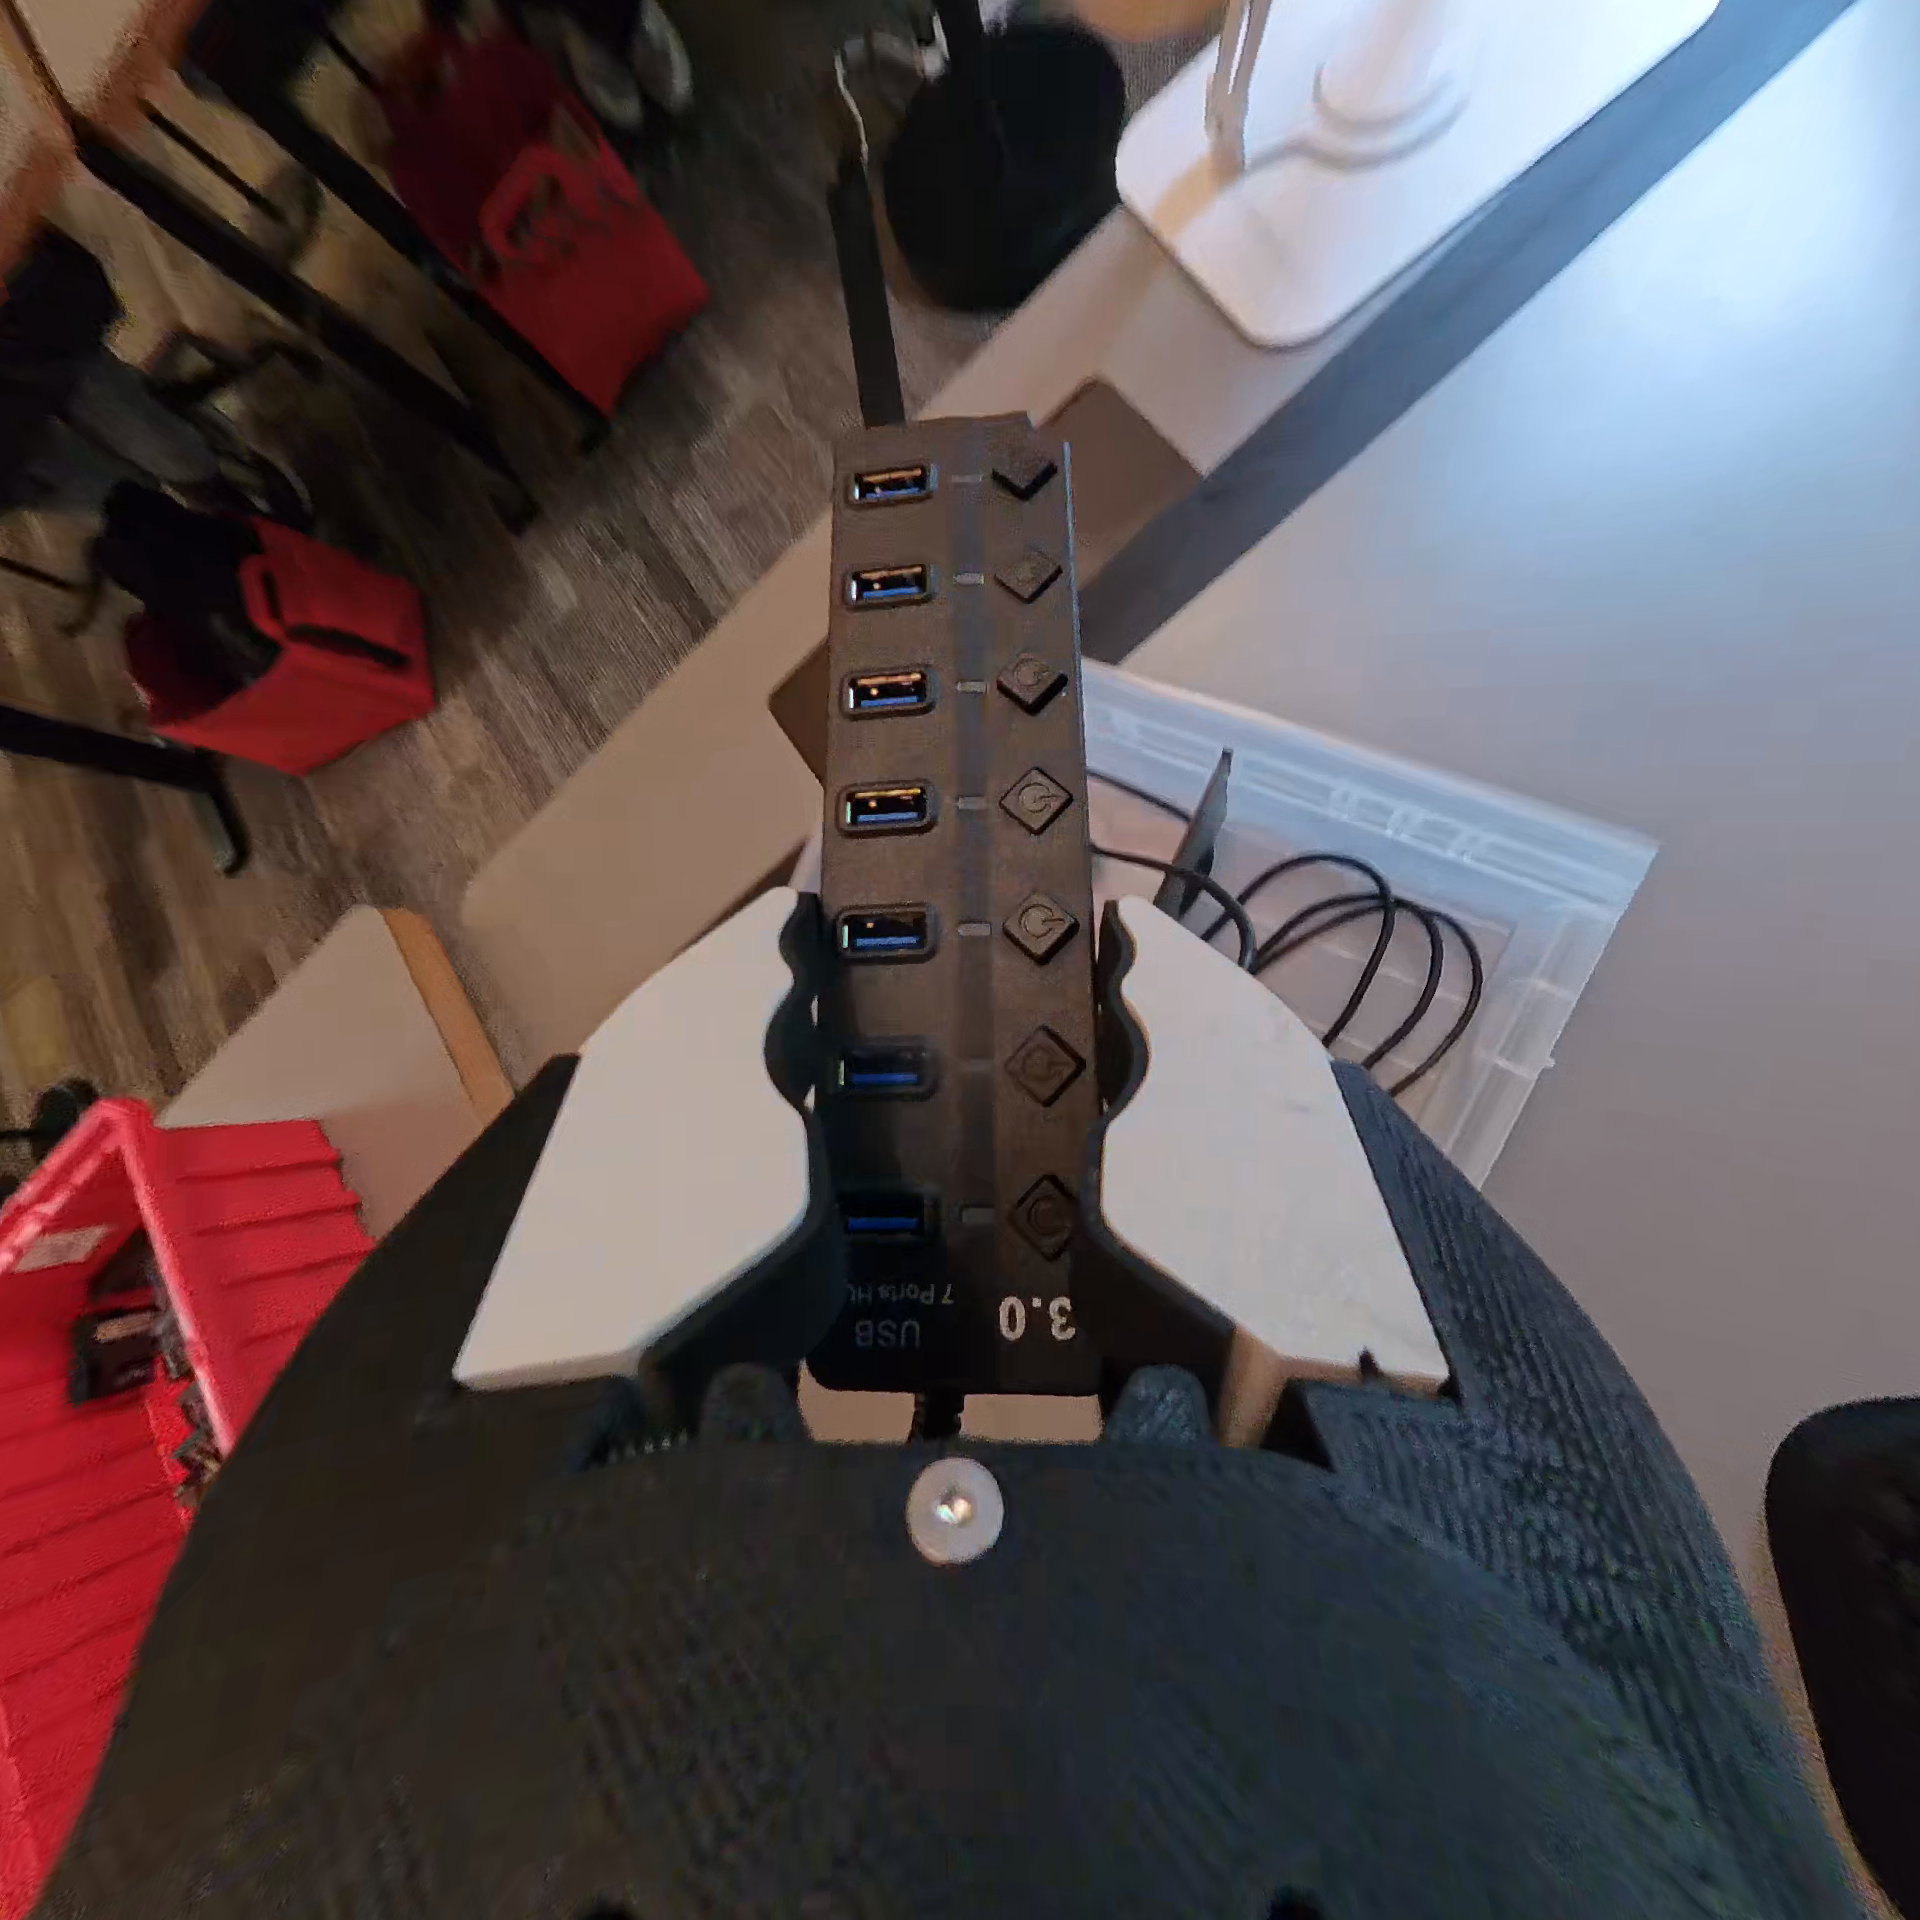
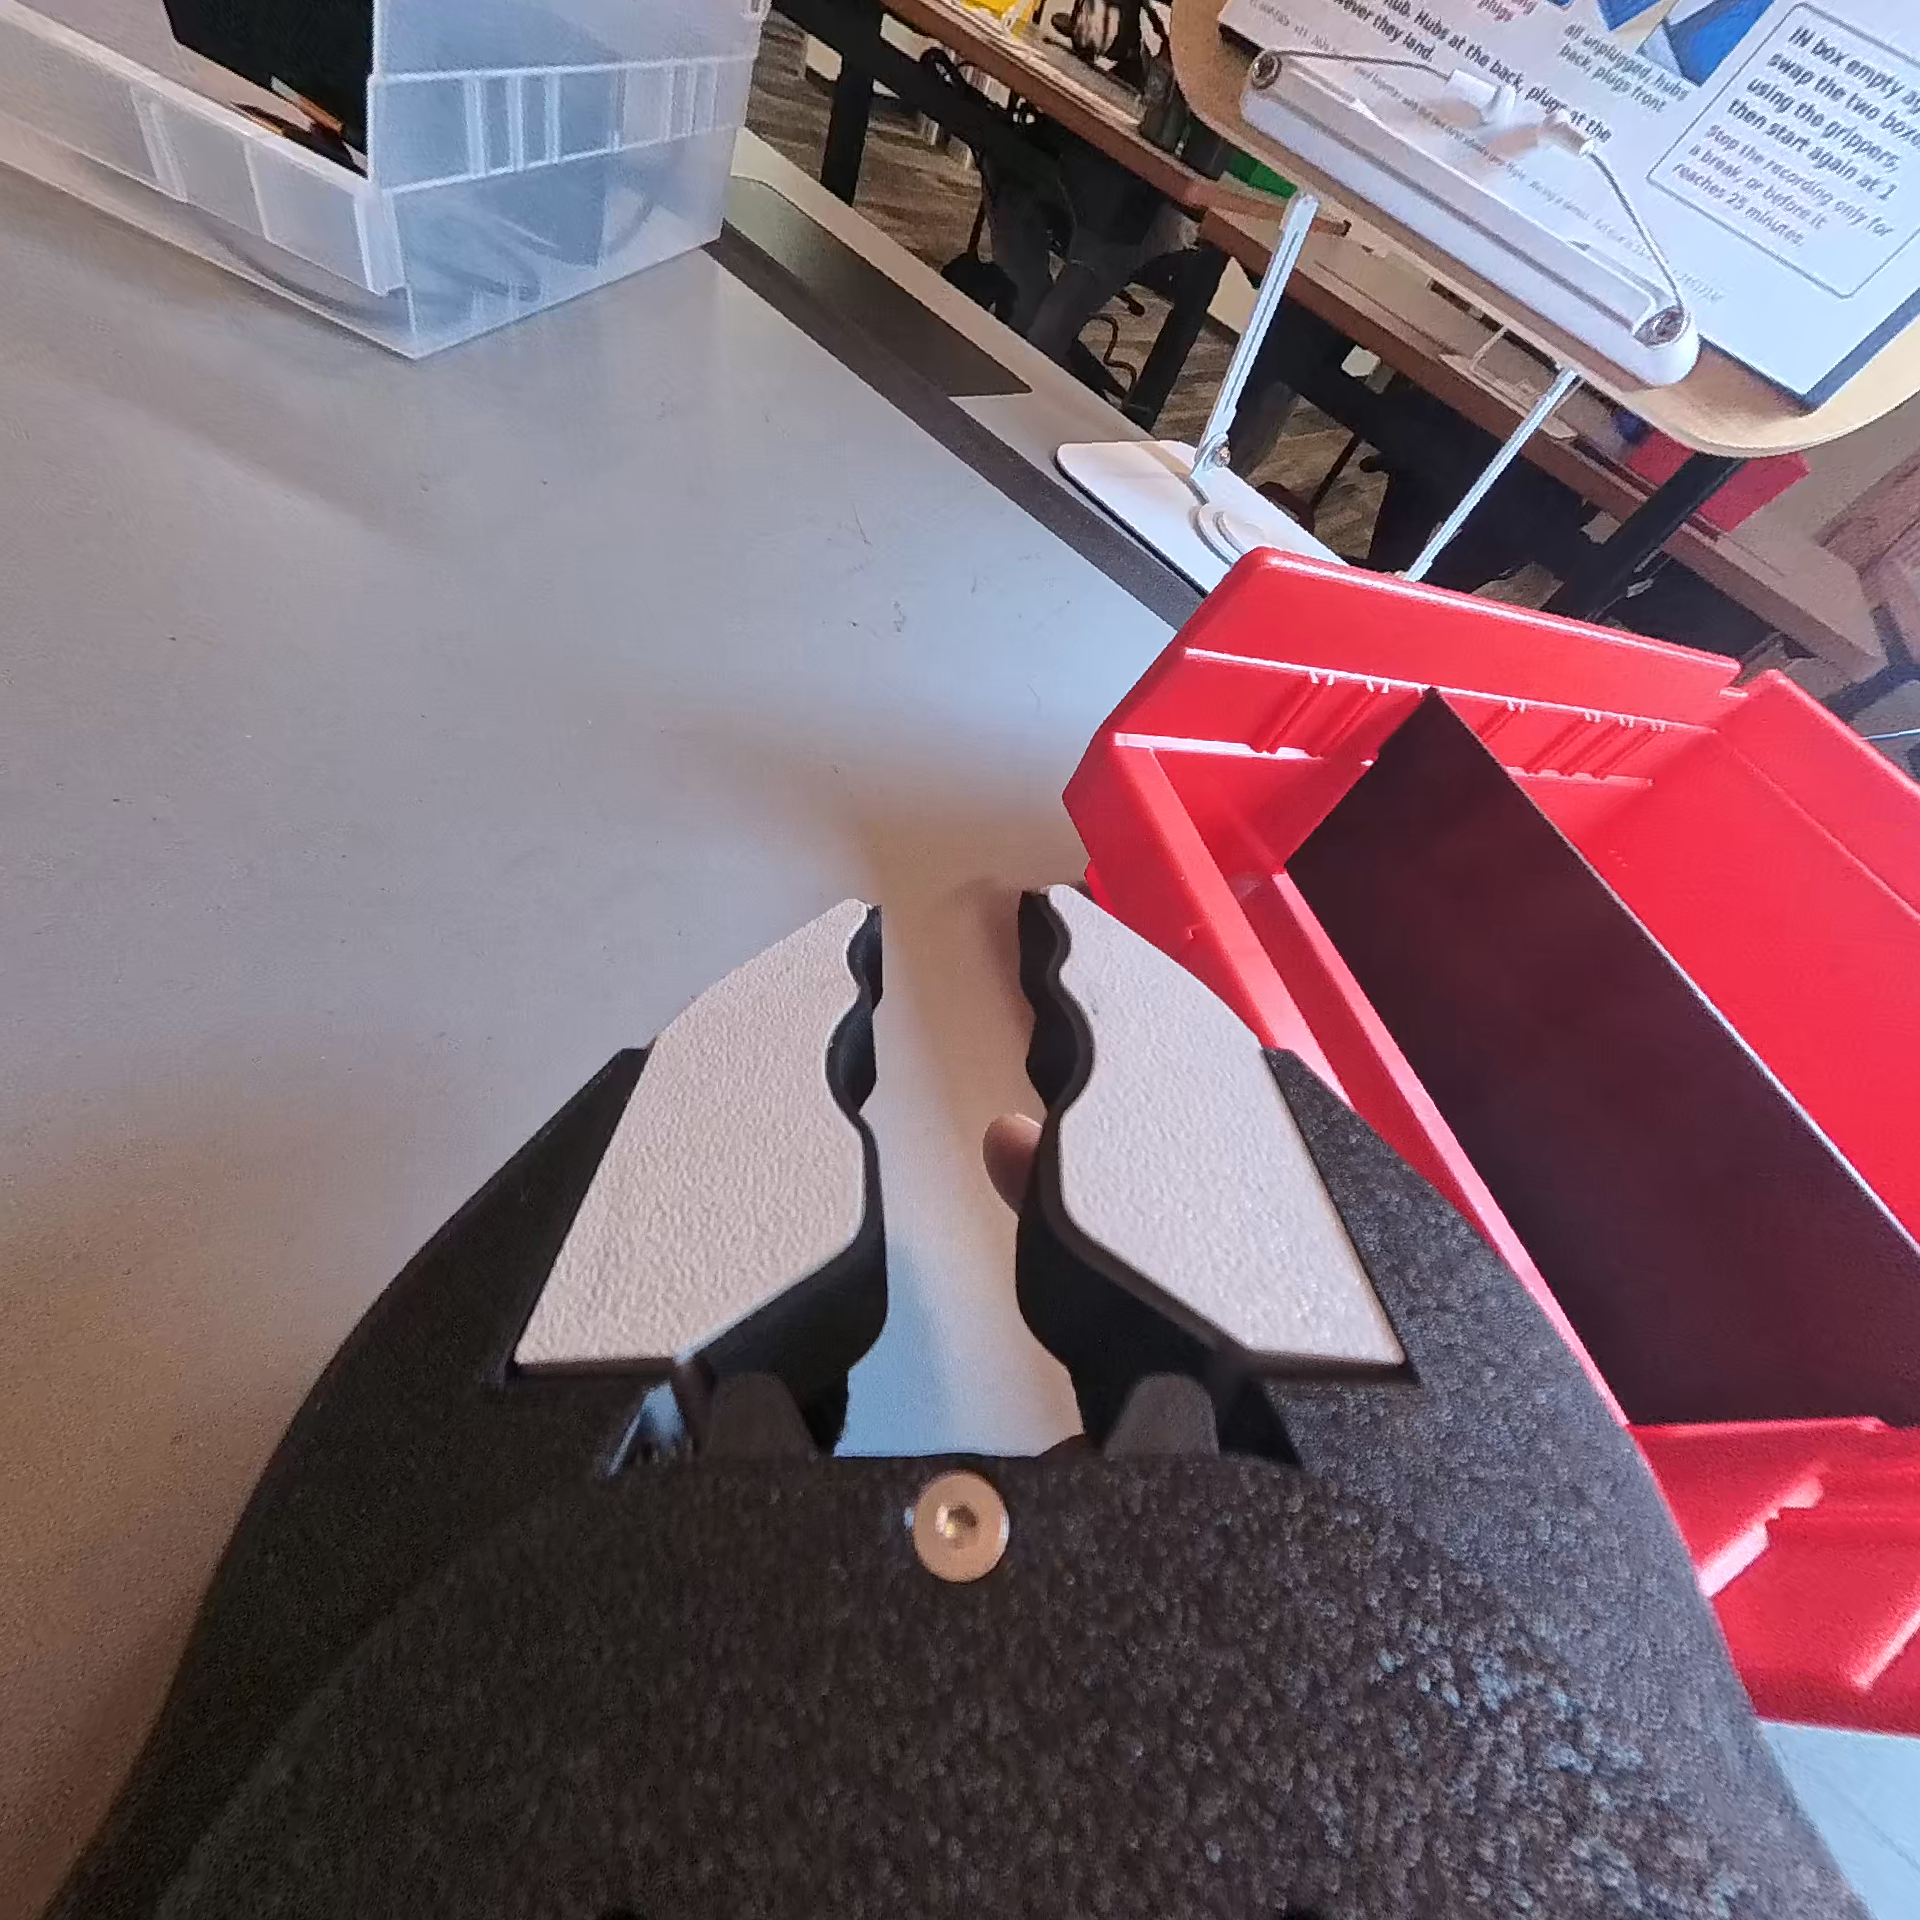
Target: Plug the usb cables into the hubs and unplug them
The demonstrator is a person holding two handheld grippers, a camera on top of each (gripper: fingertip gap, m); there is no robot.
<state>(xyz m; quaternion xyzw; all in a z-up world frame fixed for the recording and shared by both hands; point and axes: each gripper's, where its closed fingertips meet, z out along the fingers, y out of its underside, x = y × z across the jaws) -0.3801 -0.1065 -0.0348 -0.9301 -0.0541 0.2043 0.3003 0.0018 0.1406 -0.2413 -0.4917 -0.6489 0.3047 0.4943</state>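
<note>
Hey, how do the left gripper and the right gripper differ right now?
The left gripper is shut on the black USB hub, held lengthwise between its fingers; the right gripper is open and empty. The left gripper is raised, with the clear bin of black cables below it; the right gripper hovers over the grey table, beside the red bin. Both have black bodies and white-faced fingers.

White lettering on the black hub (image 1: 961,935); a printed instruction sheet (image 2: 1714,135) on its stand
</note>
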